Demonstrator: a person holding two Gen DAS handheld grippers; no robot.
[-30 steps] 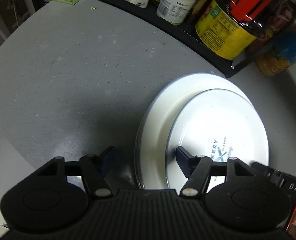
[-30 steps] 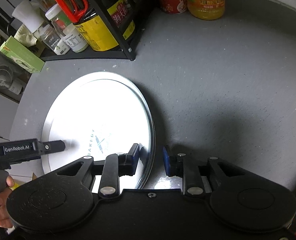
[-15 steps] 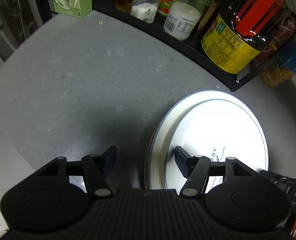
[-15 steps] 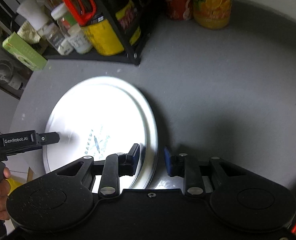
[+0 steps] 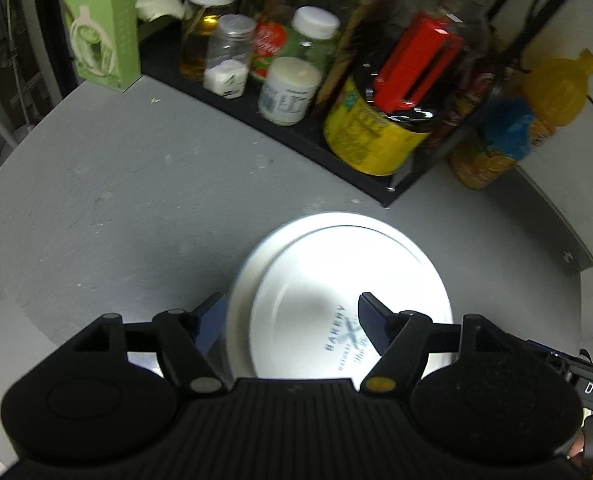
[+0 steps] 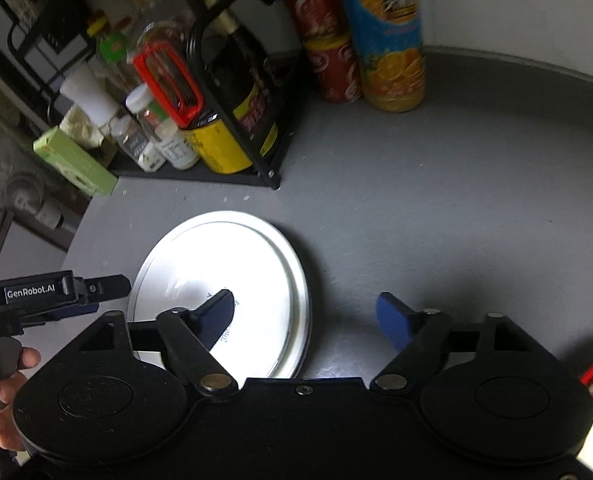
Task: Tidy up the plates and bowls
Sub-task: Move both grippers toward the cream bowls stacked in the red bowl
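Smaller white printed plate (image 5: 348, 312) nested on larger white plate (image 5: 244, 280), stacked to save space | left gripper (image 5: 292, 320) and right gripper (image 6: 304, 316) fingers released, holding nothing | grey worktop (image 6: 436, 220), stack at 9 o'clock.

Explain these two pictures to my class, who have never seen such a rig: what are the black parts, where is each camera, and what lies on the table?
A person holds a two-finger gripper in each hand, each with a camera looking along its fingers. The left gripper straddles the near left edge of the stacked plates; the right gripper straddles their right edge. Both are open and grip nothing. The white plates lie on a grey table. Behind them a black rack holds bottles and jars; an orange juice bottle stands beside it.
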